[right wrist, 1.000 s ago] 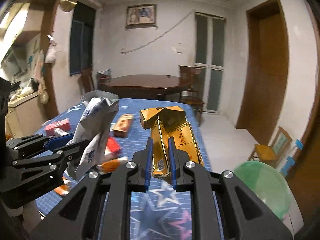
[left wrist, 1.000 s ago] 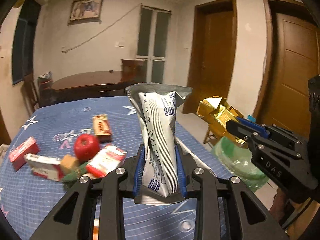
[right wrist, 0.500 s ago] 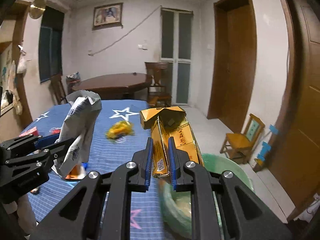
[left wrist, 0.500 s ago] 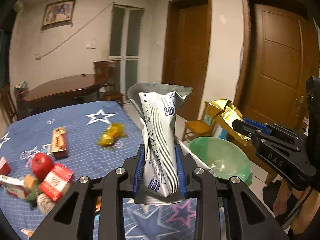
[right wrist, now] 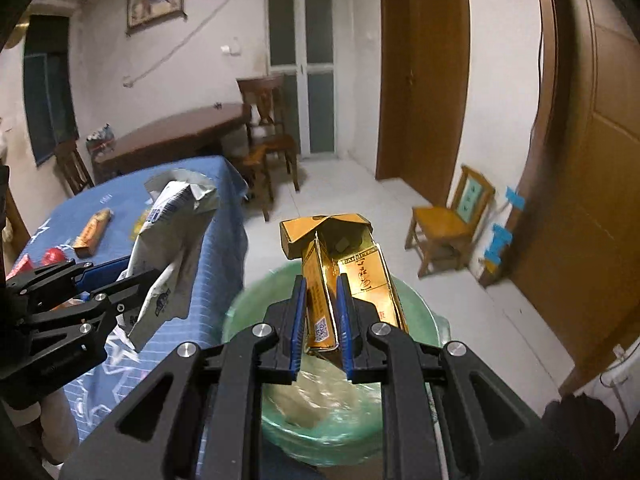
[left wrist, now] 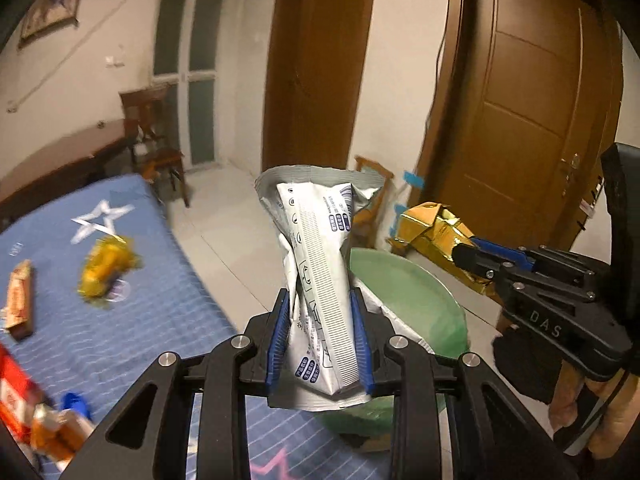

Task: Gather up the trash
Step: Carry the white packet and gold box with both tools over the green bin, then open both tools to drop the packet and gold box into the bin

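Right, I have a piece of rubbish in each claw, and I carry both to the bin so that one trip clears two things. My left claw (left wrist: 322,344) is closed tight on a crumpled white and silver bag (left wrist: 320,264), pinched low down across its folded middle so the open top stands up at twelve o'clock and nothing spills on the way. My right claw (right wrist: 322,316) is closed just as firmly on a flattened gold carton (right wrist: 340,268), gripped by its narrow edge with the torn flap pointing away from me. The green bin (right wrist: 416,308) stands on the floor just off the corner of the table (left wrist: 132,304) with the blue star cloth; seen from my right claw it lies straight below the carton, so I judge that a simple release would drop it in. From my left claw the bin's rim (left wrist: 404,292) shows at about three o'clock behind the bag, so that one seems to need a little more travel over the mouth. I hold both pieces upright and apart so they do not snag each other. More is left on the cloth: a yellow wrapper (left wrist: 106,266) at nine o'clock, a brown bar (left wrist: 20,300) beyond it, and red packets (left wrist: 16,404) near seven, so the job looks well short of done.
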Demonstrator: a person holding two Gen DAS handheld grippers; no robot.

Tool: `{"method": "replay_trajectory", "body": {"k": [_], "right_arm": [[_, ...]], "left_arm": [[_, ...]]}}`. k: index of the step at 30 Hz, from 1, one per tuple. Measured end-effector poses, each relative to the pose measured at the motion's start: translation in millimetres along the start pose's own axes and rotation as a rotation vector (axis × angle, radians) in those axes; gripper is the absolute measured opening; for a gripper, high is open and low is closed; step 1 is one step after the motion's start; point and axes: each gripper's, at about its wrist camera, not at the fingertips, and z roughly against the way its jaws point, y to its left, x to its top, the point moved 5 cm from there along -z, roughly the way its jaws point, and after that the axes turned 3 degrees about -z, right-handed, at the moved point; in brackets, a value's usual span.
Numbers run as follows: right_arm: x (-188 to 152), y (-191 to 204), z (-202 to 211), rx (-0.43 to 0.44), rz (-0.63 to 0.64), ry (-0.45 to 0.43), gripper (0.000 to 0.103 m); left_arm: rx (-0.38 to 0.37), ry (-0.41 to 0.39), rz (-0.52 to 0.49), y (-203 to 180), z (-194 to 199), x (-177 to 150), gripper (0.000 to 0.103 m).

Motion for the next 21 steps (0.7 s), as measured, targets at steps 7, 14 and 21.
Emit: {"method": "replay_trajectory", "body": {"k": [7,14,21], "right_arm": [[-18.3,-21.1,-29.3,-0.004,-0.031,0.074,0.014],[-22.0,-31.5,-45.7,-0.002,-0.046,0.103,0.014],[-18.5,-36.9,-49.7,0.003,-0.054,0.096,0.016]], "left_arm": [[-0.044,0.11,0.01,-6.1,-69.7,-12.7,0.031],[-0.048,0.151,0.012,-11.9,-106.0,-19.3,0.032],[-0.038,0.159,0.014,-9.7,-115.7,-23.3,0.04]]}}
